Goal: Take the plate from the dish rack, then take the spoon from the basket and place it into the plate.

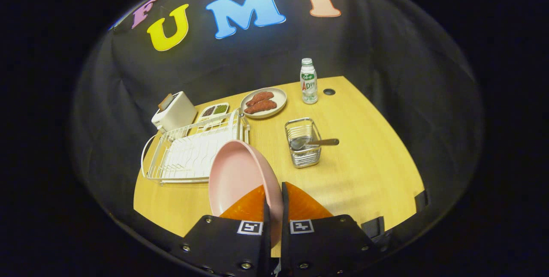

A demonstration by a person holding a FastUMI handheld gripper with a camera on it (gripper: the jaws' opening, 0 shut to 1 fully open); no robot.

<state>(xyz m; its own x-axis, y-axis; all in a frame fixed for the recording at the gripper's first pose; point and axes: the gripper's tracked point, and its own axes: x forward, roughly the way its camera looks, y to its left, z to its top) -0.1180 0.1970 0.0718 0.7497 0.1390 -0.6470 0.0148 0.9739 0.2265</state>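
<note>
Tongs clamp the pink plate's rim, spoon in basket beyond.

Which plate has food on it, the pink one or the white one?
The white plate, far back beside the bottle, holds reddish food. The pink plate is bare, pinched by its rim in the gripper.

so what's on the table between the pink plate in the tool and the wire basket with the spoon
Nothing: in the gripper view, bare wooden table separates the round pink plate, clamped at its rim by the tool, from the wire basket holding the metal spoon.
</note>
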